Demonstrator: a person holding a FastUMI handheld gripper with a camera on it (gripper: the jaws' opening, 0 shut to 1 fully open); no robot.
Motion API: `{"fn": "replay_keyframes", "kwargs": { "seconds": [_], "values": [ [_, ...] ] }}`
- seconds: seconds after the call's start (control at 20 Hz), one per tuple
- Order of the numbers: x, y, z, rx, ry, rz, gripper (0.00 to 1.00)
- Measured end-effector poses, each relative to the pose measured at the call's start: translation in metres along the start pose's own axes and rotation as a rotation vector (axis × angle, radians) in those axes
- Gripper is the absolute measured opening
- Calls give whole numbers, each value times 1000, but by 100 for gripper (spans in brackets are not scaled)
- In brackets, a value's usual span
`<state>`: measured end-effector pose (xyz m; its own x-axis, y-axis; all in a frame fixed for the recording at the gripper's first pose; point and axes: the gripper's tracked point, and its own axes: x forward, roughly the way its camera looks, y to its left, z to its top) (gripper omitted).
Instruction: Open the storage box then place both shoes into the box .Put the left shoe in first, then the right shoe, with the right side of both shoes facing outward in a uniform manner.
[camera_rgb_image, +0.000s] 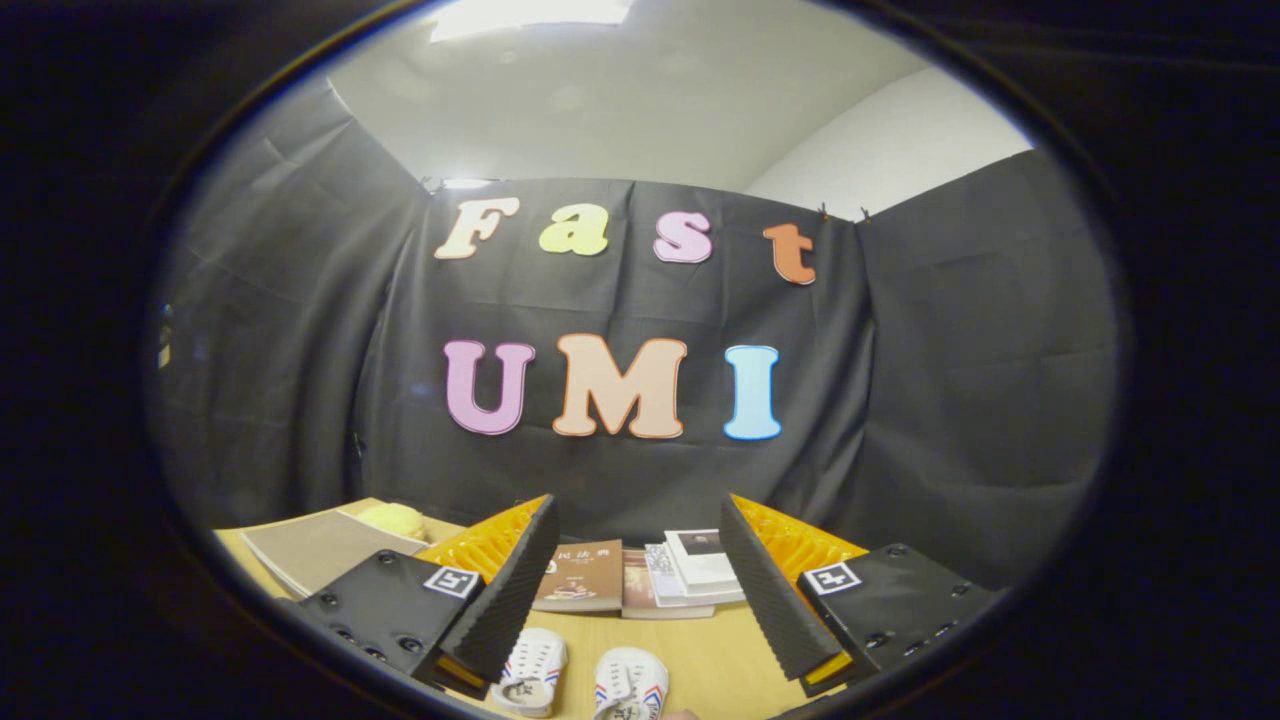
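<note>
**Fingers spread, nothing held**

Hand-held gripper (640, 590) raised above the desk (720, 660), fingers wide apart, touching nothing. Two white shoes (580, 680) lie side by side on the desk below and between the fingers. Books (640, 580) lie beyond them, by the cloth wall.

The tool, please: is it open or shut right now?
Open. The tool has its fingers spread wide with nothing between them; the two shoes lie on the table in the gap.
</note>
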<state>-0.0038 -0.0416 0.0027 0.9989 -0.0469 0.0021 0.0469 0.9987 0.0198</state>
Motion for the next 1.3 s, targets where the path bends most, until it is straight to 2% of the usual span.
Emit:
{"fn": "replay_keyframes", "kwargs": {
  "seconds": [0.4,0.8,1.0,1.15,1.3],
  "values": [
    [1,-16,4,17,-14,-19,99],
    [2,3,-1,19,-10,31,99],
    [-1,40,-8,107,11,127,99],
    [-2,78,-37,206,98,233,99],
    [-5,109,-64,296,194,305,99]
  ]
}}
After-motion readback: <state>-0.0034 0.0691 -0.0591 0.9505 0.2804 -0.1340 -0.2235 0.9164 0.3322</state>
